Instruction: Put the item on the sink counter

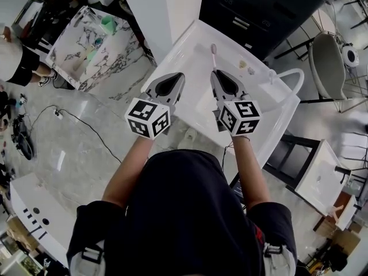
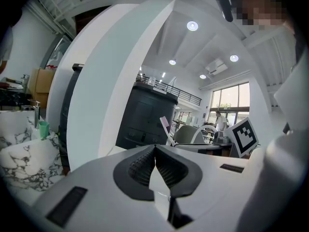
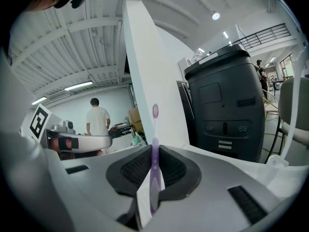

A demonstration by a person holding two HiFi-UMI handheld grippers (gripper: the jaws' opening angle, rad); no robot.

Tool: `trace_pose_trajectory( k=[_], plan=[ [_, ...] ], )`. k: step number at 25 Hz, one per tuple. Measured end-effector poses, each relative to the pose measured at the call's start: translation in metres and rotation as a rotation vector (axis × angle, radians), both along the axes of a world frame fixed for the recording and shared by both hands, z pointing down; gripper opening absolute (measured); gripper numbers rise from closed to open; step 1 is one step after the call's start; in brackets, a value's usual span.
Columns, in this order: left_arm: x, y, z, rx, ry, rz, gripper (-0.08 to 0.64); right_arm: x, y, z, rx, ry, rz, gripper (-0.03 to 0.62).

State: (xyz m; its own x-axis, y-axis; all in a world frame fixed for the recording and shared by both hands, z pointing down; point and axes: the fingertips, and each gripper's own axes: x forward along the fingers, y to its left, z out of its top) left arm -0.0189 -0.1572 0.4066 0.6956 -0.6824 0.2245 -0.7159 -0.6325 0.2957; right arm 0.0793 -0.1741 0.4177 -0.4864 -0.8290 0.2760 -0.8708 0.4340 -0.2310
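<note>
A purple toothbrush (image 1: 214,53) sticks out forward from my right gripper (image 1: 214,73), which is shut on its handle. In the right gripper view the toothbrush (image 3: 155,129) stands upright between the pads, bristle head on top. My left gripper (image 1: 179,76) is beside it on the left, shut with nothing held. Both hang over the white sink counter (image 1: 190,42). In the left gripper view my left gripper (image 2: 155,151) has its pads together, and the toothbrush (image 2: 166,128) shows to the right beyond them.
A white faucet (image 1: 288,77) arches at the counter's right end, with small objects (image 1: 246,66) near it. A black cabinet (image 1: 259,10) and a white pillar (image 1: 155,10) stand behind. A marble basin (image 1: 95,48) with green cups is at the left, and a chair (image 1: 328,62) at the right.
</note>
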Motion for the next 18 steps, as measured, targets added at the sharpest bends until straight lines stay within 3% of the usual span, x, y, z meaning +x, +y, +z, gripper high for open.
trace_pose_trajectory(
  k=[6, 18],
  plan=[
    [0.009, -0.012, 0.000, 0.007, -0.013, -0.030, 0.015, 0.008, -0.015, 0.009, -0.009, 0.014, -0.031, 0.063],
    [0.028, -0.025, 0.003, 0.009, -0.039, 0.009, 0.015, 0.017, -0.024, 0.017, -0.023, 0.013, -0.021, 0.064]
  ],
)
